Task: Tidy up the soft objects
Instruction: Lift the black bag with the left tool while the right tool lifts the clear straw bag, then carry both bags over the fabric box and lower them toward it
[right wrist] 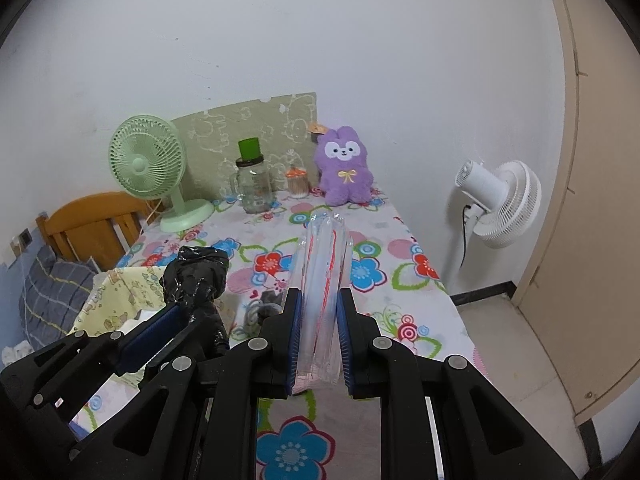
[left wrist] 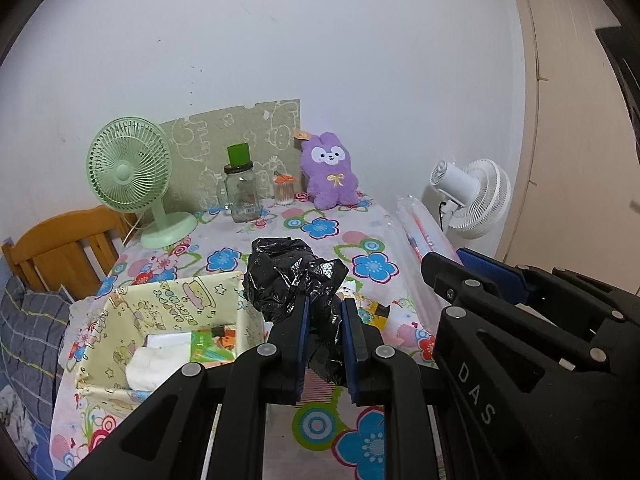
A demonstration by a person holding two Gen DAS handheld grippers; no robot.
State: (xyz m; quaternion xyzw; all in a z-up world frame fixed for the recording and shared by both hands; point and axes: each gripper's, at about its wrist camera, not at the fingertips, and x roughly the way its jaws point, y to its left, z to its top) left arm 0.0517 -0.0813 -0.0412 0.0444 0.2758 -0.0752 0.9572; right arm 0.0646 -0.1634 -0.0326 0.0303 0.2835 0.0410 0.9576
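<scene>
Both claws clamped: my left gripper (left wrist: 325,304) on a crumpled black bag (left wrist: 290,272) above the table (left wrist: 320,220); only right view shows my right gripper (right wrist: 318,296) pinching the clear packet (right wrist: 322,280), long axis pointing away.

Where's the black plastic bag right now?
The black bag is clamped in the left gripper, held up over the near right corner of the yellow box. In the right wrist view it shows at left, beside the clear packet.

Left gripper (left wrist: 324,312) jaws clamp crumpled black bag (left wrist: 290,276) above yellow box (left wrist: 176,300).
</scene>
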